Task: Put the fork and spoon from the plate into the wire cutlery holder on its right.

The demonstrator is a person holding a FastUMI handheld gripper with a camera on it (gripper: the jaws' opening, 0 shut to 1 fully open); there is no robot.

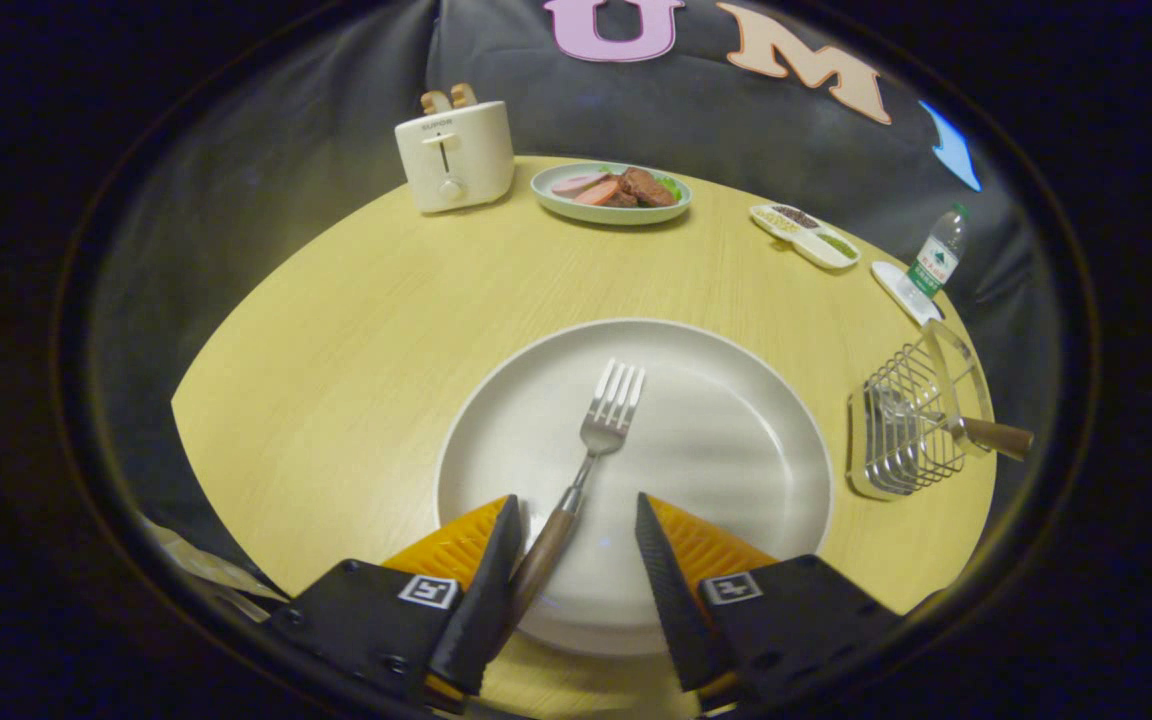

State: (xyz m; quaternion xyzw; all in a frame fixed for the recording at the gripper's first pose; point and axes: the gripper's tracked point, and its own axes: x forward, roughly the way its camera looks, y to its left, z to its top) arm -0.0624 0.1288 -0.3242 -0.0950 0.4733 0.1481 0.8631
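Fork (591, 450): lies on the plate, tines pointing away toward the far side, wooden handle running back between the two fingers, close against the left finger.
Plate (736, 440): large, pale, round, on the near part of the desk; the fork is the one utensil on it.
Gripper (576, 515): low over the plate's near rim; jaws spread apart, the fork handle in the gap, not pinched from both sides.
Wire cutlery holder (911, 420): on the desk just right of the plate, near the desk's edge.
Spoon (976, 432): already in the holder, wooden handle sticking out to the right; the bowl end is hard to make out behind the wires.
Desk (356, 330): light wood grain, rounded edge.
Toaster (454, 155): cream, far left, bread in its slots.
Food plate (611, 192): beside the toaster, sliced meat and some green.
Divided dish (804, 236): further right, small portions in compartments.
Bottle (939, 252): upright on a small white saucer (898, 282), far right.
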